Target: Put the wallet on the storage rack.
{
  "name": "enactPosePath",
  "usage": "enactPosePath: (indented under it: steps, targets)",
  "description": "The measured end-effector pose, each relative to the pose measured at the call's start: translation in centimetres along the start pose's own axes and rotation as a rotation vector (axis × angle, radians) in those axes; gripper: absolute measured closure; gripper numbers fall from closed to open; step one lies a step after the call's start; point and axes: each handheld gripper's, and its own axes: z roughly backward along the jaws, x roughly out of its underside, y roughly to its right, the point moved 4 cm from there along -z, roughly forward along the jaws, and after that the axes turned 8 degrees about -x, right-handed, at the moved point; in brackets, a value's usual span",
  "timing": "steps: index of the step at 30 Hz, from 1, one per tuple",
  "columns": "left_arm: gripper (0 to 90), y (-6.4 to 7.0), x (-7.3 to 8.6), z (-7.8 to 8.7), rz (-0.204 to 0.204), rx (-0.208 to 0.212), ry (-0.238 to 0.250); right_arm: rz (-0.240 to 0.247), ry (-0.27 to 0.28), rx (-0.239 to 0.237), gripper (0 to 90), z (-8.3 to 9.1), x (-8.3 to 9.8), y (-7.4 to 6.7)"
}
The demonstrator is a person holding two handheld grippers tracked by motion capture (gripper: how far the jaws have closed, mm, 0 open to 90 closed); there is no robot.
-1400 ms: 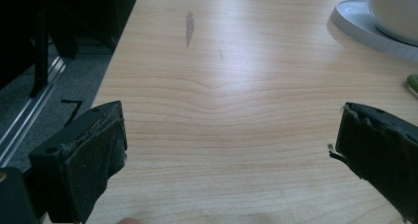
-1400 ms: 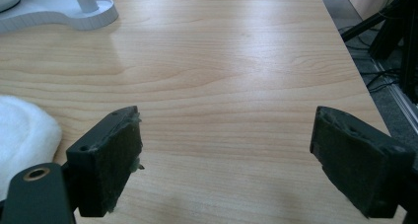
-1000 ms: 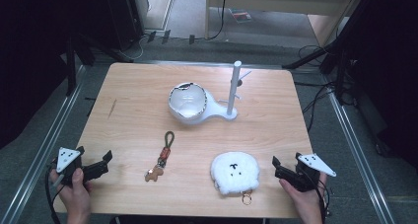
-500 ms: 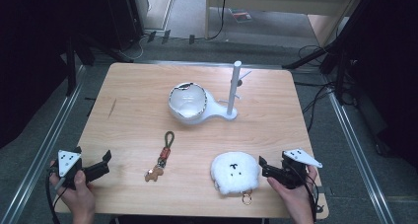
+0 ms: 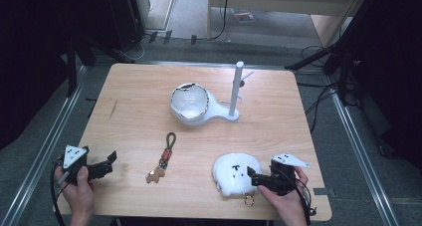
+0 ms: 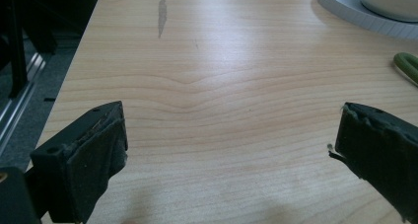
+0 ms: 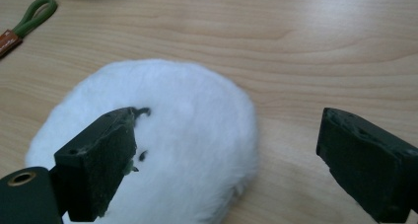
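High view: pale wood-grain surface point(image 5: 278, 121), rounded corners. My right tongs point(image 5: 255, 176), jaws apart, sit at the near edge of the fluffy white round plush pouch point(image 5: 236, 173), which has small black face marks and a brass ring. My left tongs point(image 5: 108, 162), jaws spread wide, rest over bare wood. Mid-surface: green-looped cord keychain point(image 5: 162, 159). Farther back: glossy white bowl-and-post stand point(image 5: 199, 106).

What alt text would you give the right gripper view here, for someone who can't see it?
The right gripper, its two black jaws open, reaches over a fluffy white plush keychain lying on a light wooden table; one jaw is over the plush, the other over bare wood. A green cord loop lies at the top left.
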Motion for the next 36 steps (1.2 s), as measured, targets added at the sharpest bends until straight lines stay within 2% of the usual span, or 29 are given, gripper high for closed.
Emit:
enactPosePath:
  steps: [1, 4, 7, 8, 11, 16, 21, 24, 25, 26, 27, 28, 29, 30, 36]
  targets:
    - [0.0, 0.3, 0.0, -0.2, -0.029, -0.007, -0.014, -0.003, -0.021, -0.006, 8.8, -0.2, 0.4, -0.4]
    - [0.0, 0.4, -0.1, -0.3, -0.040, -0.001, -0.023, -0.009, -0.045, -0.019, 9.2, -0.5, 0.7, -0.7]
    - [0.0, 0.3, -0.1, -0.4, -0.022, 0.008, -0.027, -0.020, -0.058, -0.022, 11.0, -0.7, 0.9, -0.7]
    - [0.0, 0.2, -0.1, -0.4, -0.012, 0.012, -0.024, -0.045, -0.073, -0.029, 11.7, -1.0, 1.1, -0.4]
    - [0.0, 0.0, -0.1, -0.3, 0.006, 0.019, -0.026, -0.063, -0.090, -0.025, 13.1, -1.1, 1.3, -0.2]
    - [0.0, 0.1, -0.1, -0.3, 0.008, 0.022, -0.025, -0.093, -0.106, -0.077, 15.1, -1.5, 1.6, 0.1]
    - [0.0, 0.1, -0.1, -0.3, 0.008, 0.025, -0.024, -0.099, -0.104, -0.085, 17.4, -1.7, 1.6, 0.2]
    - [0.0, 0.1, -0.1, -0.3, 0.010, 0.026, -0.027, -0.086, -0.104, -0.082, 19.6, -1.8, 1.6, 0.0]
    - [0.0, 0.1, -0.1, -0.3, 0.009, 0.025, -0.028, -0.056, -0.106, -0.059, 20.7, -1.9, 1.7, -0.1]
    - [0.0, 0.1, -0.1, -0.3, 0.006, 0.024, -0.028, 0.028, -0.120, 0.003, 19.9, -2.1, 1.9, -0.5]
    - [0.0, 0.1, -0.1, -0.4, 0.004, 0.022, -0.027, 0.028, -0.120, 0.003, 19.9, -2.1, 1.9, -0.5]
    - [0.0, 0.1, -0.1, -0.4, 0.003, 0.022, -0.029, 0.046, -0.122, 0.027, 21.4, -2.3, 2.0, -0.8]
    - [0.0, 0.1, -0.1, -0.4, 0.003, 0.022, -0.029, 0.046, -0.122, 0.027, 21.4, -2.3, 2.0, -0.8]
    - [0.0, 0.1, -0.1, -0.4, 0.006, 0.022, -0.030, 0.057, -0.118, 0.012, 27.9, -2.3, 2.1, -1.0]
    - [0.0, 0.1, -0.1, -0.4, 0.001, 0.020, -0.033, 0.062, -0.123, 0.023, 34.0, -2.2, 2.1, -1.3]
